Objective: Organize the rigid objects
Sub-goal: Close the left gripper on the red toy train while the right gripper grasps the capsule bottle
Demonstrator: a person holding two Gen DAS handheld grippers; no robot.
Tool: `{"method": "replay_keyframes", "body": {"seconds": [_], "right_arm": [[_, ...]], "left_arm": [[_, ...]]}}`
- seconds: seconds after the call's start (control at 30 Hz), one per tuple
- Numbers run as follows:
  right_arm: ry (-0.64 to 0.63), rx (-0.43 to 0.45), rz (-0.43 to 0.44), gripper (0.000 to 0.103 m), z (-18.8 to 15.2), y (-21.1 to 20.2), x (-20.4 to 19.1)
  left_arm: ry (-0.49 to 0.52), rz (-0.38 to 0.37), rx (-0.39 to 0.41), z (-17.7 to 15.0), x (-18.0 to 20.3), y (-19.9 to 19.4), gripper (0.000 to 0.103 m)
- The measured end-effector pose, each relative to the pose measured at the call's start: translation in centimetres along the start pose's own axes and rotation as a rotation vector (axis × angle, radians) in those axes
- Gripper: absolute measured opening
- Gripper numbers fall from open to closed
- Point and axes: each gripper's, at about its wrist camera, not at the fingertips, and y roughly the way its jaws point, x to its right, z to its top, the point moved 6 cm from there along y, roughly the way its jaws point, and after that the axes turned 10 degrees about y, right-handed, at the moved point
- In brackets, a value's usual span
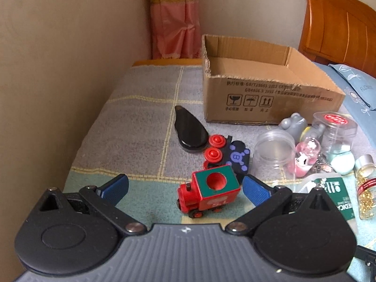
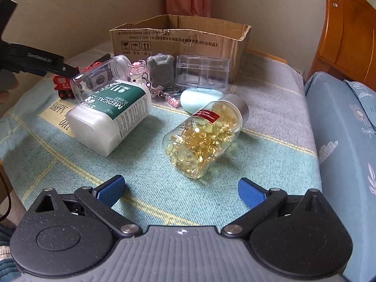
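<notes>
A: Left gripper (image 1: 185, 188), jaws wide apart, holding nothing. The red toy train (image 1: 208, 193) sits between the pads, near the front edge of the blanket-covered bed (image 1: 131, 141), touching neither pad as far as I can tell.

B: Handling?

A: Looks like painted wood: stiff, light, not fragile. It has wheels, so it may roll if nudged. I would close on the flat sides of the green-topped cab.

B: Right gripper (image 2: 181, 191)?

A: Jaws likewise fully apart and empty. The capsule bottle (image 2: 205, 138) lies on its side just ahead, well short of the pads. Clear wall, probably smooth and slippery; round, so free to roll. Grip across the body, not the silver cap.

B: Obstructions?

A: Behind the train, touching or nearly so: a black toy car with red wheels (image 1: 225, 154), then a black teardrop case (image 1: 190, 130). A clear round jar (image 1: 275, 151) lies to its right. Left of the bottle is a white cotton-swab tub (image 2: 110, 117); behind it a pale blue case (image 2: 199, 99) and keychains.

B: Destination?

A: Presumably the open cardboard box (image 1: 270, 91) at the far side of the bed; it looks empty from here.
</notes>
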Motion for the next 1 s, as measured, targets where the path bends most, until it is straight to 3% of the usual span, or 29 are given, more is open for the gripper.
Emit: {"method": "replay_keyframes", "body": {"seconds": [0.37,0.6,0.8,1.0], "right_arm": [[-0.066,0.011,0.058,0.103,0.0,0.0,0.6],[-0.102,-0.021,0.092,0.103,0.4,-0.6,2.5],[-0.21,0.028,0.205,0.103,4.4,-1.5,3.3],[-0.262,-0.016,0.303,0.103,8.0,1.4,3.9]], "left_arm": [[0.049,0.021,-0.041,-2.0,-1.1,-0.3,0.102],[0.0,-0.039,-0.069,-3.2,-0.3,1.3,0.102],[-0.022,-0.026,-0.061,-3.0,-0.5,1.5,0.102],[-0.029,-0.016,-0.055,-3.1,-0.4,1.5,0.103]]}}
